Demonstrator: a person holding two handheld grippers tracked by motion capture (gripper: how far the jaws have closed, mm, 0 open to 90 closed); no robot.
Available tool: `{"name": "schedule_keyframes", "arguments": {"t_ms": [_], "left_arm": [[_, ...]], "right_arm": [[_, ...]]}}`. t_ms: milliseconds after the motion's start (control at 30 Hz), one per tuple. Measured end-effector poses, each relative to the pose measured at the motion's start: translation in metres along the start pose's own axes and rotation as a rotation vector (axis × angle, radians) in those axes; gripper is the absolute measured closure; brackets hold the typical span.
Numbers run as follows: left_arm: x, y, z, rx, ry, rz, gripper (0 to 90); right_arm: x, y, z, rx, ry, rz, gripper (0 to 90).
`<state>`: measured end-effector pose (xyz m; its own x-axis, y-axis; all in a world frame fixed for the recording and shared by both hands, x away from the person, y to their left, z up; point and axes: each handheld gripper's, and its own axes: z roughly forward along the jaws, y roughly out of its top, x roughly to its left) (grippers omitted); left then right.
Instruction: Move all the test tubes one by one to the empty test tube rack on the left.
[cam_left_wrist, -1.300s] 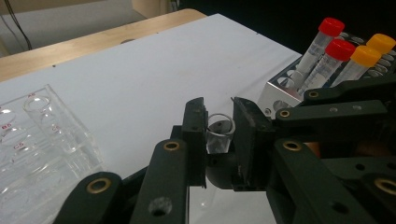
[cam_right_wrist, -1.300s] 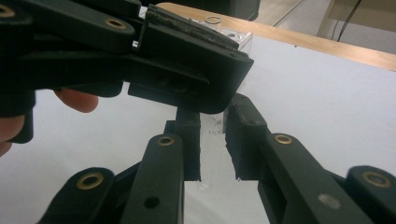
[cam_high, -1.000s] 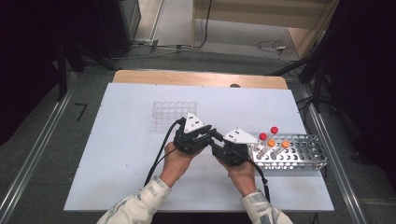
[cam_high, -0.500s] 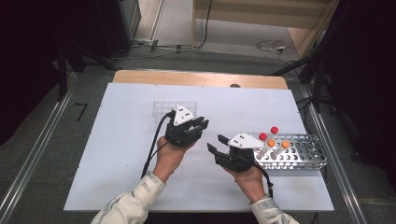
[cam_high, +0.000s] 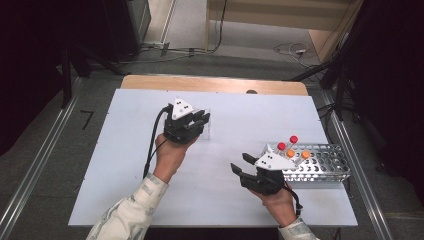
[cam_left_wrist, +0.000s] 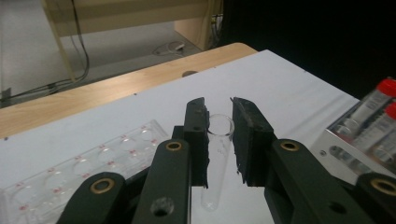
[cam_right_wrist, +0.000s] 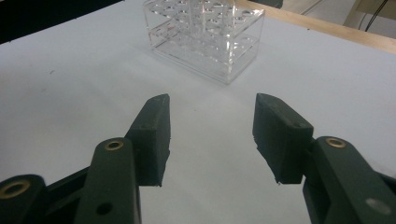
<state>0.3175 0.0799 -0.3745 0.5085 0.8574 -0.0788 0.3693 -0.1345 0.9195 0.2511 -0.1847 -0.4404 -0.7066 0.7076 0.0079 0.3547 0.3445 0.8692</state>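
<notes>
— Clear glass: what does the left gripper (cam_left_wrist: 219, 140) have hold of?

— An uncapped test tube (cam_left_wrist: 215, 163), pinched between its two black jaws, open mouth level with the jaw tips, rounded end hanging below. The gripper sits above the clear plastic rack (cam_left_wrist: 79, 168) on the white table (cam_high: 125, 165).

— And the right gripper (cam_right_wrist: 210, 135)?

— Its jaws stand apart with nothing between them, and they have just been opening. It points across bare table towards the clear plastic rack. In the high view it is just beside the metal rack (cam_high: 320, 165) at the table's right.

— Contents of that metal rack?

— Capped tubes stand in it: two red caps (cam_high: 287, 143), two orange caps (cam_high: 298, 154).
</notes>
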Motion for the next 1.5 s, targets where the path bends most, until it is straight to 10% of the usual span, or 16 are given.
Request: {"name": "schedule_keyframes", "arguments": {"t_ms": [600, 1500], "left_arm": [[0.029, 0.01, 0.022, -0.002, 0.103, -0.037, 76.5], [0.024, -0.027, 0.051, 0.064, 0.135, 0.007, 76.0]], "right_arm": [[0.0, -0.014, -0.027, -0.01, 0.015, -0.001, 35.5], [-0.003, -0.022, -0.031, -0.001, 0.001, -0.001, 35.9]]}}
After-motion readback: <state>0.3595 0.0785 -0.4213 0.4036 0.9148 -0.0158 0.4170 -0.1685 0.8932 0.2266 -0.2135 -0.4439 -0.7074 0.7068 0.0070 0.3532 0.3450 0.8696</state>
